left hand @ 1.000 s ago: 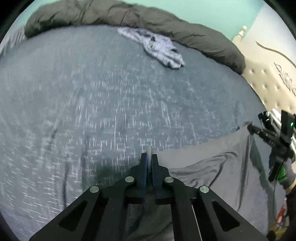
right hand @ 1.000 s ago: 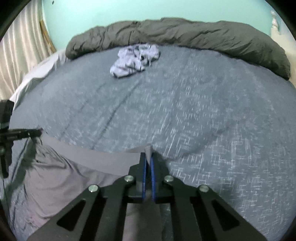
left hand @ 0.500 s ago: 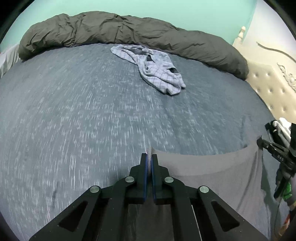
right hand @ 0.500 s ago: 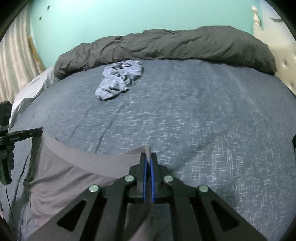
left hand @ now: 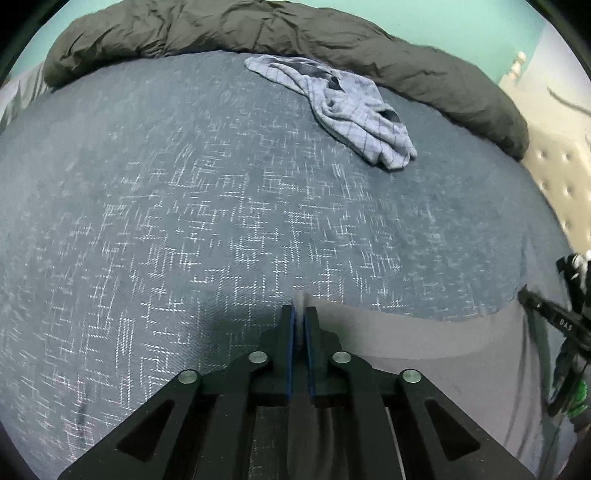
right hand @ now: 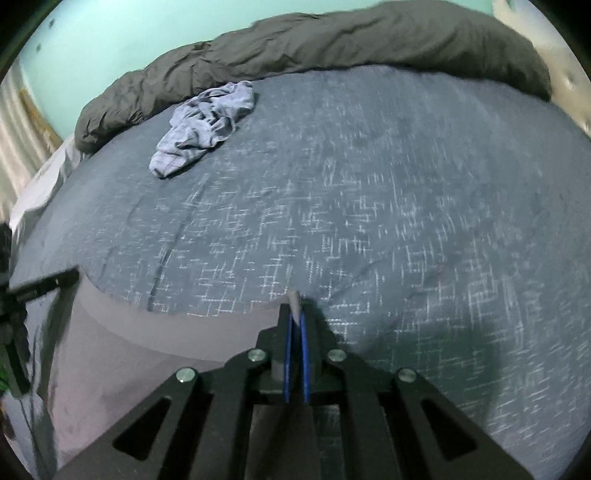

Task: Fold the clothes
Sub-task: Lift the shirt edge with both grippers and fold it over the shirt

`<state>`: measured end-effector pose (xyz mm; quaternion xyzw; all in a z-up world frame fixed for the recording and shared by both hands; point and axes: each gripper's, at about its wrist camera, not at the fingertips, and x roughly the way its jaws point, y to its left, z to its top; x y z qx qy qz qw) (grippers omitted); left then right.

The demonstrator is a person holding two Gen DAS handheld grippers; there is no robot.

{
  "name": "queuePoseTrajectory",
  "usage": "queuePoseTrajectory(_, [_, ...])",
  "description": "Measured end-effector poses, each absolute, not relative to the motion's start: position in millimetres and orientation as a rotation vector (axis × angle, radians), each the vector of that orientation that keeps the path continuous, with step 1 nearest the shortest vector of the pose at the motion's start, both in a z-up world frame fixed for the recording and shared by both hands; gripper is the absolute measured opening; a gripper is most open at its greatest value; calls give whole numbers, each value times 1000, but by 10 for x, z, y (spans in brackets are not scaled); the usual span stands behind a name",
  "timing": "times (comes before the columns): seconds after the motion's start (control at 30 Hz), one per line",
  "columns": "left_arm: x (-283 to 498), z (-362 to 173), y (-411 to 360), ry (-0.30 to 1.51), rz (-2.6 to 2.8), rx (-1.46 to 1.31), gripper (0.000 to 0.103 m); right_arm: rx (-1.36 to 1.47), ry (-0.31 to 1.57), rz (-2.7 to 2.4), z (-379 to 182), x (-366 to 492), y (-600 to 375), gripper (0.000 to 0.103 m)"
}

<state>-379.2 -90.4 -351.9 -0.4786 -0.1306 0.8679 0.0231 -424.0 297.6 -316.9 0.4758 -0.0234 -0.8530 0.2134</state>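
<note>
Here we had both claws clenched on the grey garment — left claw & right claw at opp. corners — edge stretched taut over the bed, prob. for folding.

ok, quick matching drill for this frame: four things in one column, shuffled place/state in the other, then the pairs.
Things:
1. grey garment
2. checked garment
3. dark duvet
4. bedspread

States:
A. bunched along the far edge of the bed
B. crumpled loose, near the duvet
C. held stretched between both grippers
D. blue-grey, white flecks, spread flat

Pairs: 1-C, 2-B, 3-A, 4-D
</note>
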Motion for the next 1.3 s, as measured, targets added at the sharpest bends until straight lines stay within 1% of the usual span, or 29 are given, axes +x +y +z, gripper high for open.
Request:
queuePoseTrajectory(0.03, [-3750, -3485, -952, -425, 2691, -1478, 16, 1318, -82, -2370, -3139, -4232, 3013, 11])
queuePoseTrajectory(0.07, [-3709, -3452, -996, -442, 2693, -1472, 23, 1311, -87, -2380, -3100, -4212, 3050, 16])
queuePoseTrajectory(0.1, [-3645, -3407, -1045, -458, 2693, -1459, 24, 1298, -100, -2387, -3049, -4174, 3107, 27])
queuePoseTrajectory(0.13, [-3548, -3346, -1107, -476, 2699, -1442, 25, 1282, -120, -2390, -2992, -4122, 3178, 33])
queuePoseTrajectory(0.27, [-3065, -3223, -1245, -483, 2696, -1412, 28, 1243, -206, -2407, -2800, -3819, 3519, 34])
queuePoseTrajectory(0.4, [-2529, -3319, -1280, -578, 2653, -1405, 28, 1244, -318, -2421, -2765, -3325, 3884, 34])
queuePoseTrajectory(0.53, [-2130, -3498, -1212, -624, 2650, -1438, 28, 1285, -429, -2447, -2870, -2848, 4118, 34])
queuePoseTrajectory(0.7, [-1781, -3621, -1198, -733, 2667, -1422, 28, 1352, -581, -2488, -3082, -2466, 4276, 36])
queuePoseTrajectory(0.83, [-1680, -3602, -1190, -694, 2700, -1425, 28, 1336, -580, -2486, -3168, -2353, 4225, 36])
queuePoseTrajectory(0.9, [-1658, -3609, -1215, -712, 2709, -1429, 28, 1332, -565, -2487, -3193, -2346, 4206, 36])
queuePoseTrajectory(0.93, [-1655, -3608, -1223, -721, 2709, -1430, 28, 1330, -558, -2488, -3205, -2342, 4197, 35])
queuePoseTrajectory(0.97, [-1653, -3606, -1232, -730, 2709, -1430, 28, 1327, -551, -2488, -3217, -2338, 4187, 32])
queuePoseTrajectory(1.03, [-1647, -3603, -1248, -747, 2709, -1430, 28, 1323, -537, -2489, -3242, -2330, 4169, 9])
queuePoseTrajectory(1.13, [-1647, -3590, -1258, -759, 2713, -1428, 28, 1309, -532, -2480, -3254, -2319, 4169, 4])
queuePoseTrajectory(1.3, [-1615, -3547, -1325, -792, 2728, -1409, 28, 1253, -636, -2509, -3180, -2322, 4337, 3])
